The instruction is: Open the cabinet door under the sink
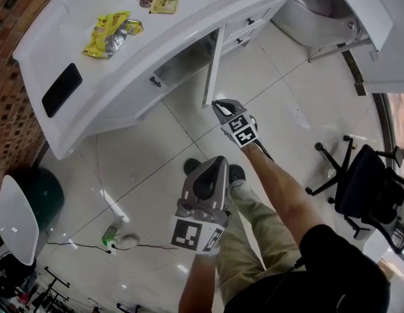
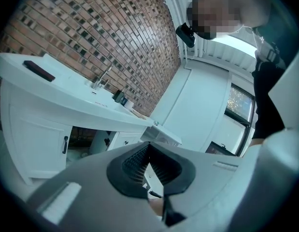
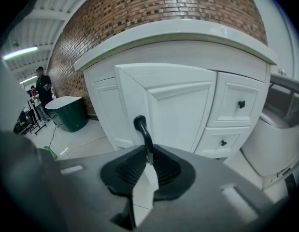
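right gripper [image 3: 148, 161] clamped on door handle [image 3: 141, 128] | cabinet door [image 3: 174, 105] standing open | left gripper [image 2: 149, 153] jaws together, empty

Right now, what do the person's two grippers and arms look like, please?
Both the left gripper and the right gripper have grey bodies with black ribbed pads. Each carries a cube with black-and-white square markers. The forearms are bare below a short black sleeve.
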Demonstrator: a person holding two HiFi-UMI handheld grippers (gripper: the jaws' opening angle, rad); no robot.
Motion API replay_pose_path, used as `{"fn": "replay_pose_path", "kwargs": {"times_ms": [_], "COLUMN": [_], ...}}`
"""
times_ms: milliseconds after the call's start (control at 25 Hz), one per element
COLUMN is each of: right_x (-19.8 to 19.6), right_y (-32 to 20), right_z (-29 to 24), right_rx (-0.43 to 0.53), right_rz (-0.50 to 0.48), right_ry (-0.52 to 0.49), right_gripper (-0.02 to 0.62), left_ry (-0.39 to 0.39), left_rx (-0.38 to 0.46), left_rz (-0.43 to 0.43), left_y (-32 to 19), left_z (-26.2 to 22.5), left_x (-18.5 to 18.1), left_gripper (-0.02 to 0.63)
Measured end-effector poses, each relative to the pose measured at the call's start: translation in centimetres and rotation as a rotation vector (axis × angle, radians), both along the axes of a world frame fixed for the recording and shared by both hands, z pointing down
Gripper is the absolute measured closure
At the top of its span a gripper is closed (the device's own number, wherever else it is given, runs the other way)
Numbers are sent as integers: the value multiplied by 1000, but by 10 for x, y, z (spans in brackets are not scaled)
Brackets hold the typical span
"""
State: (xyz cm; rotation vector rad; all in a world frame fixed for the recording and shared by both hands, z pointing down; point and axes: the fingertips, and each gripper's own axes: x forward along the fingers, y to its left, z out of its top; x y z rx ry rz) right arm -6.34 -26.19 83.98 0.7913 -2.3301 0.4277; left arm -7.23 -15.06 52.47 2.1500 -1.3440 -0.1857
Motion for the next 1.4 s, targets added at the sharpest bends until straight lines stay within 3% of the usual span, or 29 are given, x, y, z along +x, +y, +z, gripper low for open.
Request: {"fn": "replay_pose_path", "kwargs": {"times_ms": [360,600,800,1040,1400], "right_x": [71,120,144,195,227], "right_y": [-4,-22,-34,-57,-26], "right_z": [3,2,2,2,-20], "right_rx": [1,-4,-9,-47,-36], "right_rz": [39,147,162,334,313], "right_ry": [59,43,42,23,-8], "right_gripper": [577,588,589,607,607], "left_ry": [17,8,5,-9,-56], "left_rx": [16,20,11,14,25], "left_rz": [50,103,136,197,240], "left_y": [-2,-5,-4,-2,6], "left_z": [-7,-8,-6,-12,-29], "left_x": [50,83,110,142,163], "left_gripper": [591,591,591,591,591]}}
